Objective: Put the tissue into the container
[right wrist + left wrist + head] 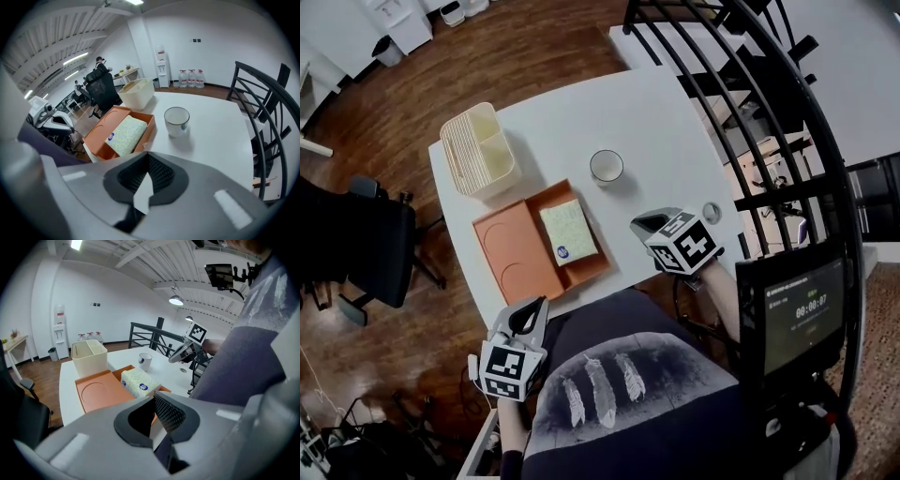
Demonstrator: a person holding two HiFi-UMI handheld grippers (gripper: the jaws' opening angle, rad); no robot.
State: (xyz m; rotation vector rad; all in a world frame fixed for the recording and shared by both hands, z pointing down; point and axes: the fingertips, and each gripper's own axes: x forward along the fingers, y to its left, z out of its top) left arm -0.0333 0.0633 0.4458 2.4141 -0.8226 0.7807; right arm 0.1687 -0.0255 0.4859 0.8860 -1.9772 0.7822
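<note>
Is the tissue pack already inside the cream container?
No, the tissue pack lies in one compartment of the orange tray, apart from the cream container.

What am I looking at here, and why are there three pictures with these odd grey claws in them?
No robot: a person holds a two-jaw tool in each hand. One picture comes from a camera on the person's head, the others from cameras riding on the left gripper and right gripper. Both have their jaws together and hold nothing. On the white table sit an orange tray with a tissue pack in one compartment, a cream container and a white cup.
</note>
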